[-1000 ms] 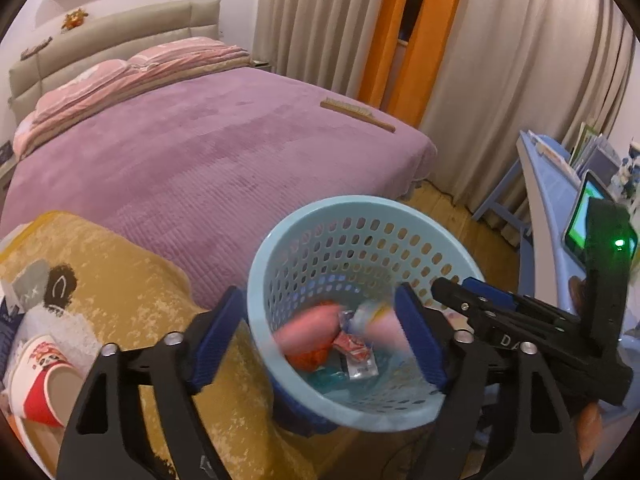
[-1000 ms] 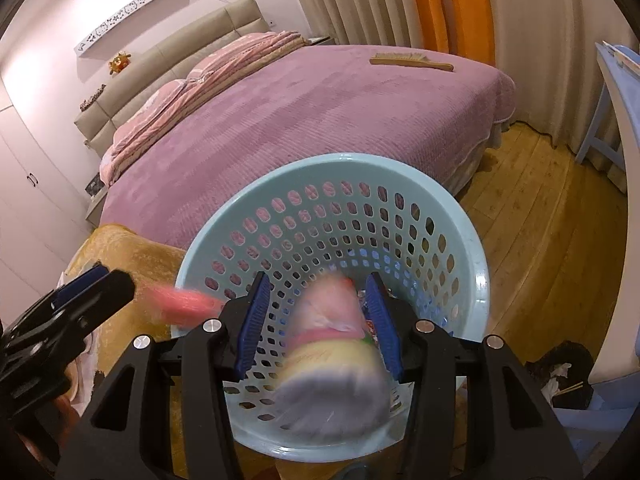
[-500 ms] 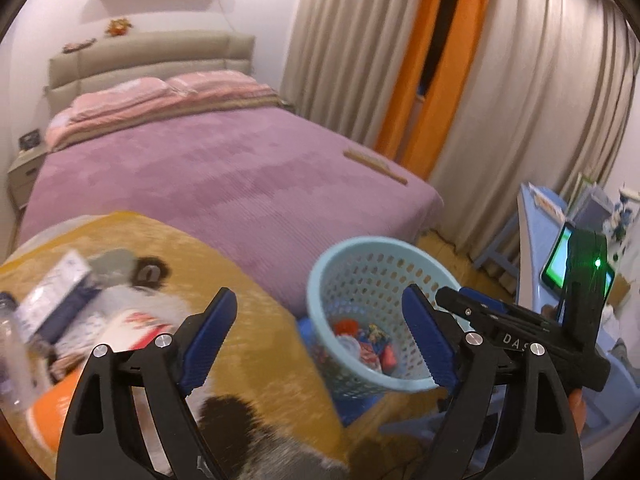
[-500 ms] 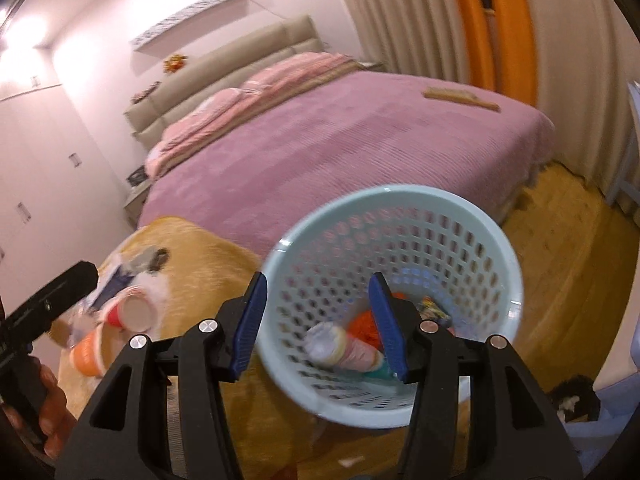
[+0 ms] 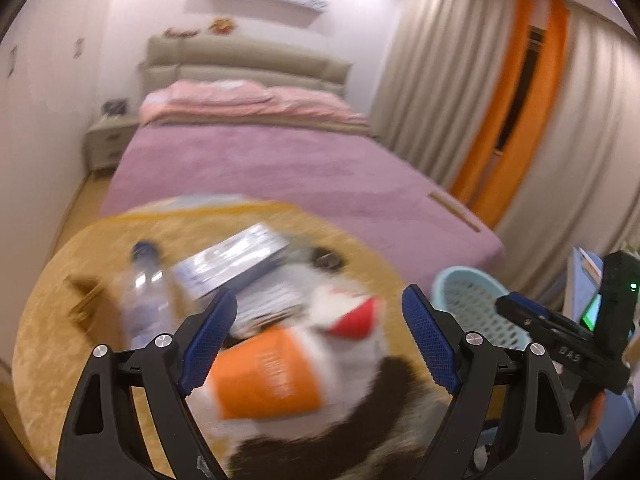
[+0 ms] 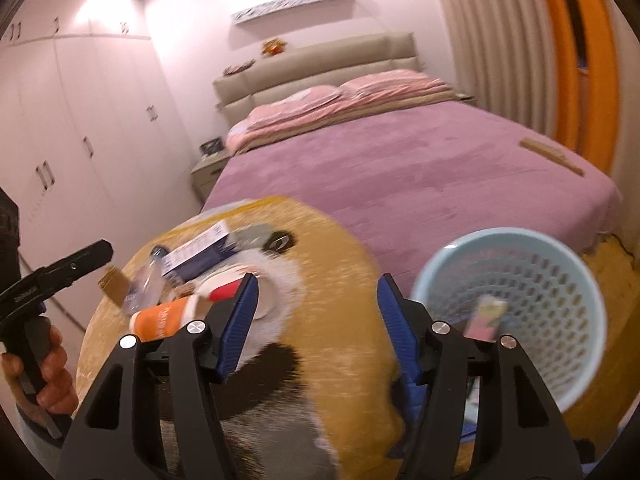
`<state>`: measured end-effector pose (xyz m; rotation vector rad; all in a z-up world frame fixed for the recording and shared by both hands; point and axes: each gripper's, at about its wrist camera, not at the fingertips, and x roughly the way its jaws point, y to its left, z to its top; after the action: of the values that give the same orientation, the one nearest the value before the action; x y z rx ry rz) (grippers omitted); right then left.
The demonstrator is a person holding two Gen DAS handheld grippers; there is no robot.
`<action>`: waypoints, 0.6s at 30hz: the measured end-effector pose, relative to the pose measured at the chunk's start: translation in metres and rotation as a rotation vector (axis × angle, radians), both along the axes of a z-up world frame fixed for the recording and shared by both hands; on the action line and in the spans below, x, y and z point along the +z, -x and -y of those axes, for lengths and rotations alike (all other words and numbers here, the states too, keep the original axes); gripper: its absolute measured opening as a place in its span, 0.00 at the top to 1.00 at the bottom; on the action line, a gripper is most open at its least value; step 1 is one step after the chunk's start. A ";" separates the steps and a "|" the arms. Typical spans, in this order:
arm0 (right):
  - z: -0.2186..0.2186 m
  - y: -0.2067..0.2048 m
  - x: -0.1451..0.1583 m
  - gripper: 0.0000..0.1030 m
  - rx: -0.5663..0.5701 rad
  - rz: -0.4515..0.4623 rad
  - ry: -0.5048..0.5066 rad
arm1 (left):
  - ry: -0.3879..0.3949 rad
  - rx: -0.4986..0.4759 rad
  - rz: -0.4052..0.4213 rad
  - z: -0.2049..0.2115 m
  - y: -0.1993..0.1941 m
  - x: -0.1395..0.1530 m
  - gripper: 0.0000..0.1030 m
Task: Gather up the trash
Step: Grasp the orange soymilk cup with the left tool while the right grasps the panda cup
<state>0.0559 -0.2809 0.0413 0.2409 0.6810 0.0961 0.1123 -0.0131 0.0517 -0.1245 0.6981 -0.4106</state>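
Pointing now at the round yellow table (image 5: 48,320), the left gripper (image 5: 320,336) has turned away from the light blue basket (image 5: 476,304), which filled its view one second ago and now sits small at the right, beside the table. Its jaws stand wide and hold nothing. Between them lies an orange cup (image 5: 272,376) on its side, with a red and white cup (image 5: 352,312) just behind it, both on the table.

The right gripper (image 6: 316,324) has also swung off the basket (image 6: 516,248); a second ago it held a pink and yellow bottle over it, and now its jaws are wide and empty. In the right wrist view a pink object (image 6: 486,316) rests inside the basket, too blurred to name.

Both views are smeared by motion. A clear plastic bottle (image 5: 140,296), a flat printed box (image 5: 236,260) and a brown cardboard piece (image 5: 86,300) on the table are hard to make out in detail. A dark patch on the table cover is cut off at the lower edge in the left wrist view. The purple bed (image 6: 400,168) stands behind.
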 end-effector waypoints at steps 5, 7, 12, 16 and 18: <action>-0.041 -0.029 -0.017 0.43 0.075 -0.051 0.004 | -0.043 0.017 -0.101 -0.029 -0.019 -0.037 0.20; -0.051 -0.038 -0.023 0.43 0.093 -0.073 0.023 | -0.065 0.010 -0.126 -0.032 -0.024 -0.052 0.20; -0.065 -0.067 -0.037 0.38 0.132 -0.118 0.035 | -0.045 -0.046 -0.189 -0.033 -0.037 -0.074 0.20; -0.070 -0.083 -0.045 0.38 0.143 -0.143 0.046 | -0.083 -0.140 -0.218 -0.023 -0.034 -0.082 0.20; -0.071 -0.090 -0.049 0.38 0.156 -0.156 0.036 | -0.090 -0.219 -0.236 -0.020 -0.025 -0.083 0.20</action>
<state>0.1463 -0.2099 -0.0077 0.1616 0.8553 0.2154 0.1371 0.0068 -0.0317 -0.0101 0.9662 -0.5793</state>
